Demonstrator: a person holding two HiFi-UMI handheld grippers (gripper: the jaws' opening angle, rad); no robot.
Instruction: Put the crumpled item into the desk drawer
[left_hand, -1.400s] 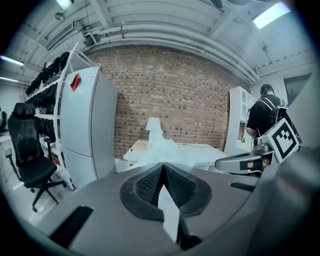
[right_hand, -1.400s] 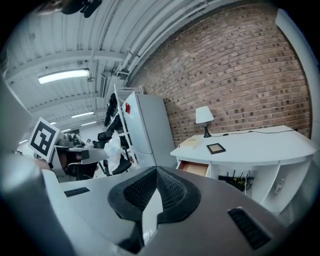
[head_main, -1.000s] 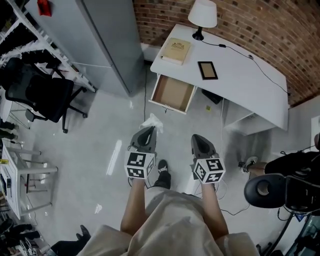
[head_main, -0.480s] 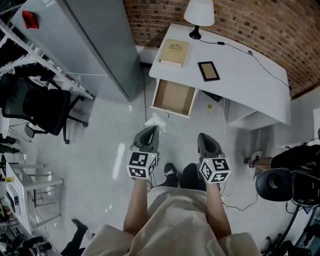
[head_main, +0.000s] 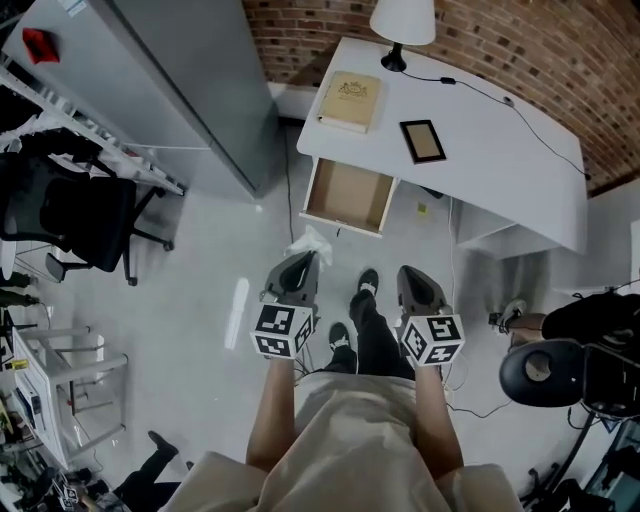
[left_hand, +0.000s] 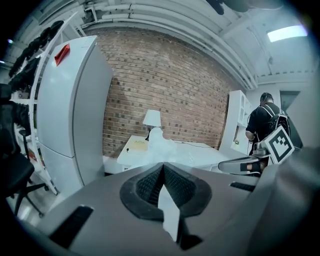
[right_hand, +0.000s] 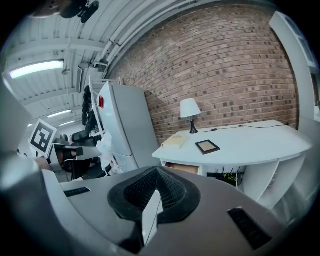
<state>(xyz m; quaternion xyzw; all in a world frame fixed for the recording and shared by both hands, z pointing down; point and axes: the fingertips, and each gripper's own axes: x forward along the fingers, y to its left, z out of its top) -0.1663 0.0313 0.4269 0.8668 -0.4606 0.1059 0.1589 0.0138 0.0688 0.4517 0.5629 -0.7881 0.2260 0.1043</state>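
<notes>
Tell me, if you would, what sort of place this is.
Probably an office or workroom: a white desk against a brick wall, with a lamp on it and an open drawer, and a black office chair nearby.

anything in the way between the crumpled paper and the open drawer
Nothing visible. The left tool holds the crumpled paper short of the desk, and only bare floor lies between it and the open drawer, whose inside looks empty.
</notes>
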